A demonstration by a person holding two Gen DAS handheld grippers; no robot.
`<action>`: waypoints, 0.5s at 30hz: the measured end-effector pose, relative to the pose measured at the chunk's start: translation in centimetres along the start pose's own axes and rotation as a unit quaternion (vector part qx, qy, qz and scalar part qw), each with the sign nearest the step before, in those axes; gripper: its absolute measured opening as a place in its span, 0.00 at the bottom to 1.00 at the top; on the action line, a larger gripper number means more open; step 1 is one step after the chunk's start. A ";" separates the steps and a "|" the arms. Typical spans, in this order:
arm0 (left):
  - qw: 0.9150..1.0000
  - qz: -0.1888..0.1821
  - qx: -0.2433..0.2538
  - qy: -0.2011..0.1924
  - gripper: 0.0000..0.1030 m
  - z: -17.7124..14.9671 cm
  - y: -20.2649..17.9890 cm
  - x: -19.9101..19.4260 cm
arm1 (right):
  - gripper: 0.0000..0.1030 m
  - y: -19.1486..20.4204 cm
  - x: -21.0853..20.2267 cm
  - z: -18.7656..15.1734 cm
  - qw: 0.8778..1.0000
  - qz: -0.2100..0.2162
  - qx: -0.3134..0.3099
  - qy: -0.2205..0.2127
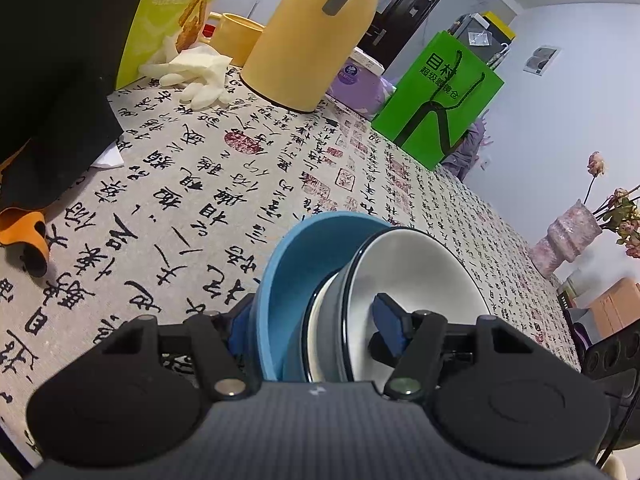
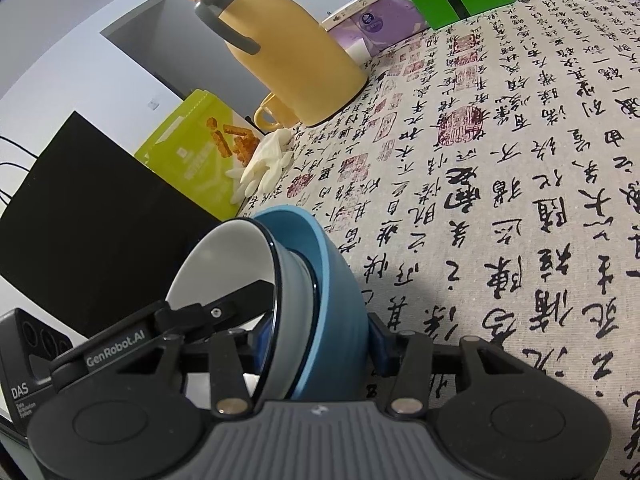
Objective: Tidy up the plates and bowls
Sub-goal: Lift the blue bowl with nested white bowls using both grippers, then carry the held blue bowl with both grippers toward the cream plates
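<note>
Left tongs [image 1: 316, 326] clamp the nested stack: one blue pad outside the blue bowl [image 1: 288, 264], the other inside the white bowl [image 1: 420, 272]. Right tongs [image 2: 318, 340] grip the same stack from the other side, one pad behind the white bowl's [image 2: 224, 264] rim, one against the blue bowl's [image 2: 340, 292] outer wall. Stack is tipped on edge above the calligraphy-print worktop [image 1: 192, 184]; beyond it stand a yellow thermos jug [image 1: 308, 36], yellow mug [image 1: 236, 34], white glove [image 1: 192, 76], green snack box [image 2: 192, 156], green paper bag [image 1: 440, 96], and pink vase [image 1: 568, 236].
</note>
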State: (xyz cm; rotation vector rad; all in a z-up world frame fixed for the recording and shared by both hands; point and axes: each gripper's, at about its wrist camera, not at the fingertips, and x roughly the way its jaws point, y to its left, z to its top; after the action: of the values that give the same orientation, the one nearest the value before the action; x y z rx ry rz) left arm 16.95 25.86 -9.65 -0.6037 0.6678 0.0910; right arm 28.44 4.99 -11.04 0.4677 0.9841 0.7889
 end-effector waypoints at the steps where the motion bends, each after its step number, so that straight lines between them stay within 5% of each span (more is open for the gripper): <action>1: 1.000 0.000 0.000 0.000 0.62 0.0 -0.1 0.0 | 0.44 0.0 -0.1 0.0 1.000 0.000 0.000 0.000; 15: 1.000 0.000 0.007 -0.007 0.62 -0.1 -1.1 -0.8 | 0.43 0.1 -1.3 -0.1 1.000 0.004 0.000 -0.011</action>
State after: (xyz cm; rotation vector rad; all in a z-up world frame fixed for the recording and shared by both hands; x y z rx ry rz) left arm 16.58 24.96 -8.68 -0.5899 0.6543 0.0903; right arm 27.93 4.07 -10.31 0.4796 0.9629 0.7888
